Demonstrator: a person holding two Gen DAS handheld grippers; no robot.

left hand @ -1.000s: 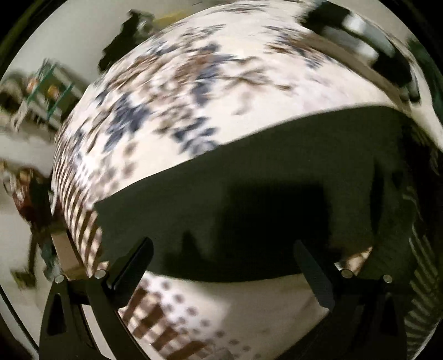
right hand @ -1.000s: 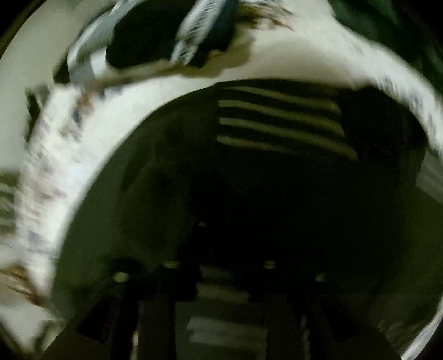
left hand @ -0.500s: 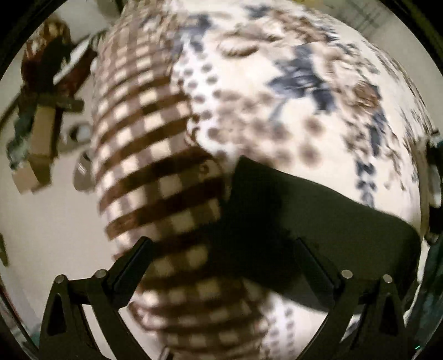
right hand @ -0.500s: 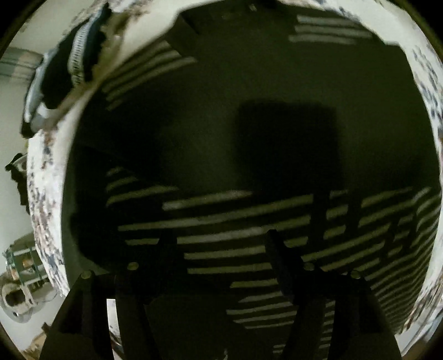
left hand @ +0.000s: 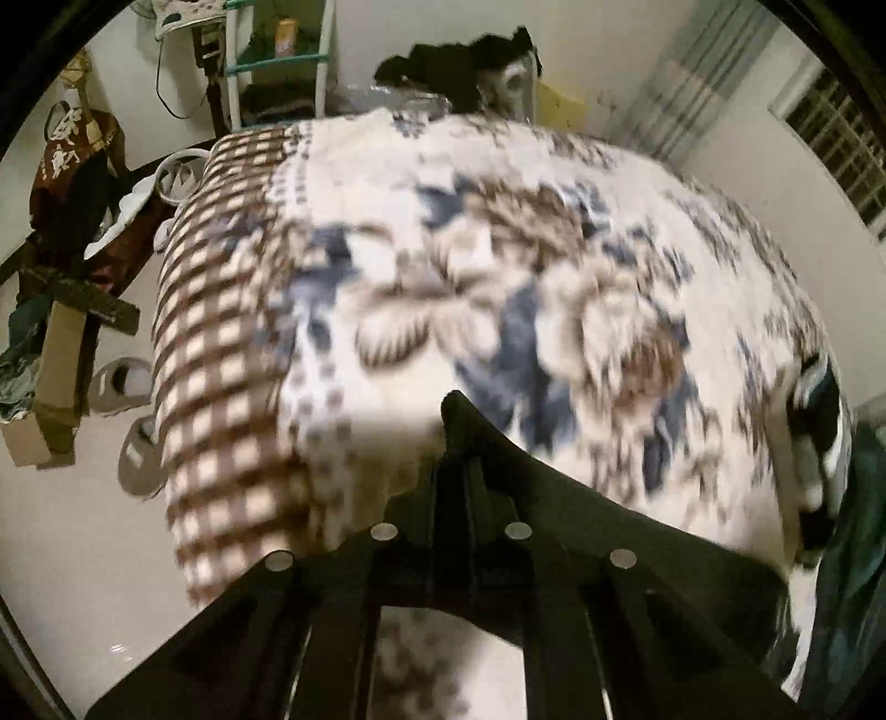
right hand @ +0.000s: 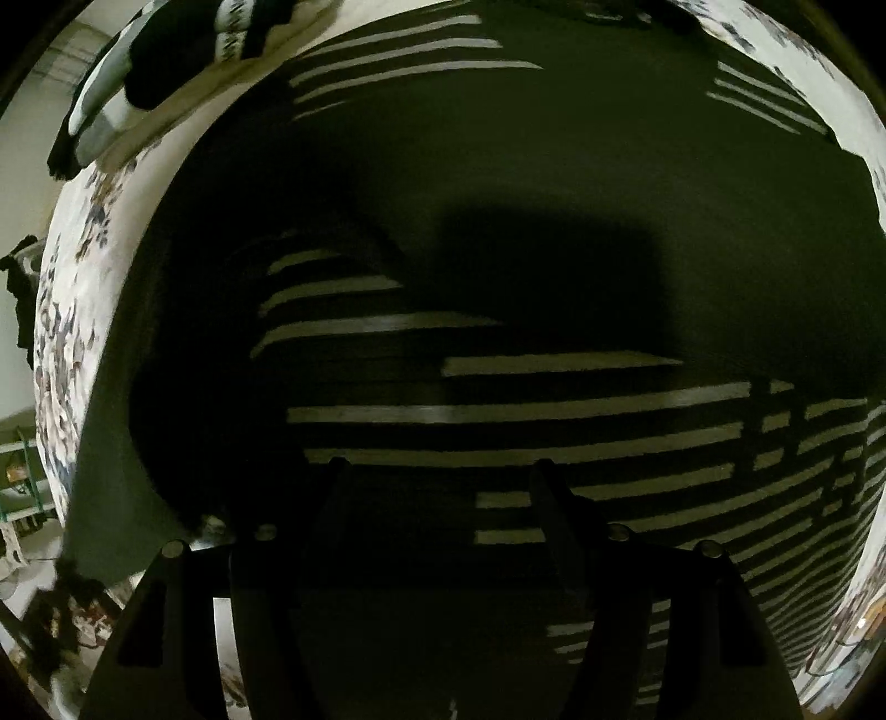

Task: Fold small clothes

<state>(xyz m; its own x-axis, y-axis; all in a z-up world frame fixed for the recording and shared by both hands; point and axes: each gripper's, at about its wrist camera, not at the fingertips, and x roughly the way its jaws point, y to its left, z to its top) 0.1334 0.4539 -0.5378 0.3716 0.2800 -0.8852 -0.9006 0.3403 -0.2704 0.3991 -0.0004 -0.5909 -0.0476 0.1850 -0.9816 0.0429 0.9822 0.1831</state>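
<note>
A dark garment with pale stripes lies spread on the flower-patterned bed cover. In the left wrist view a pointed corner of this dark garment sticks up between the fingers of my left gripper, which is shut on it. The rest of the cloth trails off to the lower right behind the fingers. My right gripper points down over the striped part, its fingers apart with no fold between them. Whether the tips touch the fabric I cannot tell.
A pile of black-and-white clothes lies at the bed's far side, and more dark clothes lie beyond the bed. On the floor to the left are slippers, a cardboard box and a shelf.
The left gripper's fingers, wide apart before, have shut on the dark garment's corner, and its view has swung across the bed. The right gripper has shifted over the striped part.
</note>
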